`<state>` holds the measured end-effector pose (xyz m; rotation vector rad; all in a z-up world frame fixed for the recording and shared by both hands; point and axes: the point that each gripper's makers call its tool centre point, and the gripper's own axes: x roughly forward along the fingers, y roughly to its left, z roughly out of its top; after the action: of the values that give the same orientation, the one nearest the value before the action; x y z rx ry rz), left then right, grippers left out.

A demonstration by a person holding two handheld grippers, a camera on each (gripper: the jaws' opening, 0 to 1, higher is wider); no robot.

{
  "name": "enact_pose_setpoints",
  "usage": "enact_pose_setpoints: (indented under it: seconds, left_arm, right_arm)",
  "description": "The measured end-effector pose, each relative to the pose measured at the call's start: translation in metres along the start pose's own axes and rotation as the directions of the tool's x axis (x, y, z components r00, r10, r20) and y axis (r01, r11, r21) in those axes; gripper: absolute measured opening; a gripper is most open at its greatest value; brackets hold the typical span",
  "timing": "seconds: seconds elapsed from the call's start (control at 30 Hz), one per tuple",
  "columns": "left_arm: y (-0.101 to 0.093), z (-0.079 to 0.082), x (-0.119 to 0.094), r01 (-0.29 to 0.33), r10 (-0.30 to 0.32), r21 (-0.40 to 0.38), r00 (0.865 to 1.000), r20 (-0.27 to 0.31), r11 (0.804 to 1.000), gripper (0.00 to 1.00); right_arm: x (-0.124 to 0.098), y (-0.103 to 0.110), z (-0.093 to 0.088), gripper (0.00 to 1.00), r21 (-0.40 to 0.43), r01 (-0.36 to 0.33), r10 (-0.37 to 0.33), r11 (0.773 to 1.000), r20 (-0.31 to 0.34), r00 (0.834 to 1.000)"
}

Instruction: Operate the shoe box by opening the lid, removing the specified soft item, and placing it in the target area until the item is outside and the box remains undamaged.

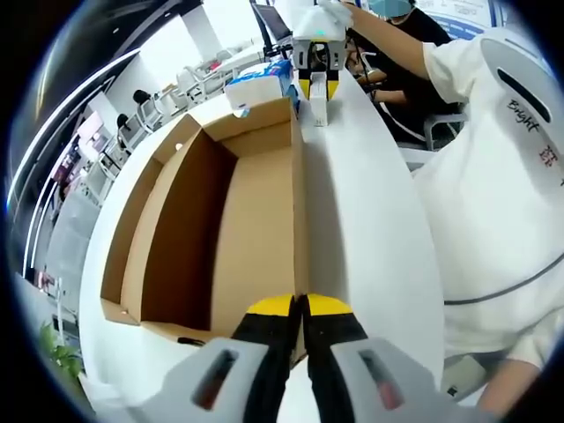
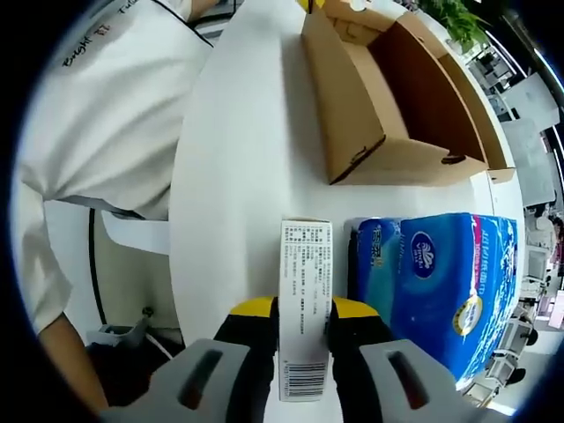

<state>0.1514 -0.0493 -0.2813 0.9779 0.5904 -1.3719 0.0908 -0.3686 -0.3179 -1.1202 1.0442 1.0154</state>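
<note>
1. My left claw (image 1: 298,304) was clenched on the near edge of the open shoe box (image 1: 220,220), its yellow-tipped jaws pressed together over the cardboard wall.
2. The box sat on the white worktop (image 1: 370,203), its inside bare brown cardboard.
3. My right claw (image 2: 304,308) grasped the blue tissue pack (image 2: 432,282) by its white printed side, holding it just beyond the box's far end.
4. A person in a white shirt (image 1: 502,176) stood at the worktop's right.
</note>
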Motion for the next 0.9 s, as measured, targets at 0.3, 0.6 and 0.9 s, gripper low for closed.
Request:
enact_pose_setpoints:
  seconds: [0.3,0.6,0.9]
  left_arm:
    - [0.0,0.0,0.0,0.003,-0.003,-0.001,1.0,0.004,1.0,0.03]
    - [0.0,-0.001,0.0,0.001,-0.001,-0.001,1.0,0.0,1.0,0.03]
    - [0.0,-0.002,0.002,0.006,-0.006,-0.008,1.0,-0.001,1.0,0.03]
  right_arm:
    - [-0.009,-0.005,0.007,0.22,-0.008,0.046,-0.045,0.999,0.024,0.999]
    - [-0.024,-0.005,0.012,0.21,-0.042,0.116,-0.113,0.992,0.066,0.991]
    - [-0.048,0.002,0.034,0.15,-0.03,0.142,-0.132,0.989,0.222,0.966]
